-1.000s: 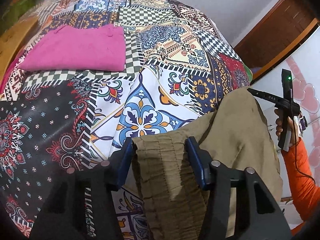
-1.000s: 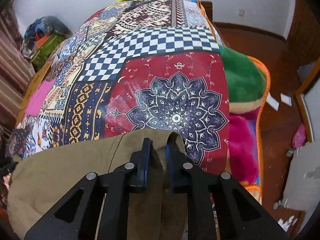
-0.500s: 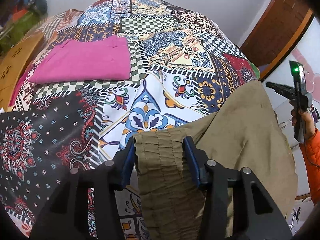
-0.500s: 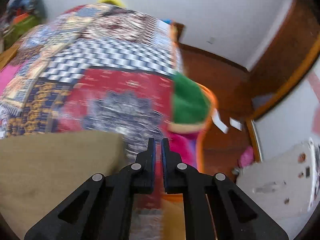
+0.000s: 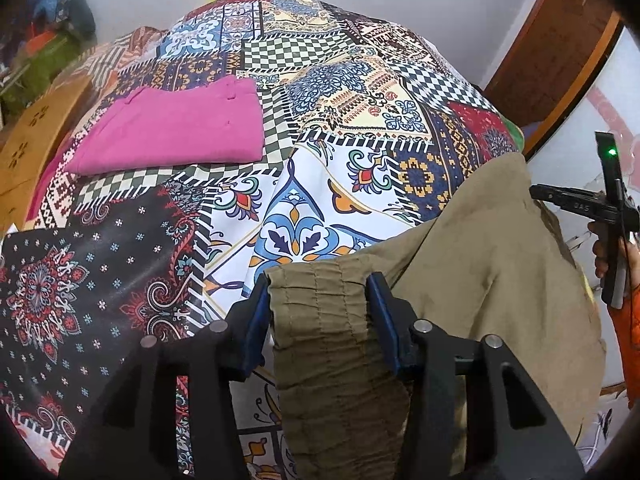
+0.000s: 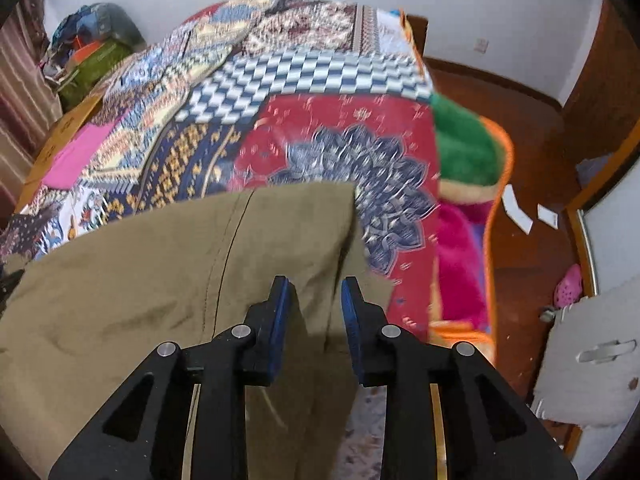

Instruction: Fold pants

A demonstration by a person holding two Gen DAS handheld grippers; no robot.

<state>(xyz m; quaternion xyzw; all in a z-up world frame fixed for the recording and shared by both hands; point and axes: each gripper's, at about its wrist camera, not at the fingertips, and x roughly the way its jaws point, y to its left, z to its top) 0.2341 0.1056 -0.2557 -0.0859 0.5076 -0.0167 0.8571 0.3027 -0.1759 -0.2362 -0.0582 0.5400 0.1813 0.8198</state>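
Left wrist view: left gripper (image 5: 318, 294) has its jaws clamped on the gathered waistband of the olive pants (image 5: 480, 264), which lie at the near right of the bed (image 5: 360, 92). Risk: bunched elastic slipping.

Right wrist view: right gripper (image 6: 312, 304) hangs over the pants' (image 6: 160, 280) cuff end, jaws apart, gripping nothing. Risk: a one-layer grab skews the fold.

Black left tool (image 5: 320, 300) with blue pads (image 5: 382, 312), silver screws; orange sleeve (image 5: 632, 320).
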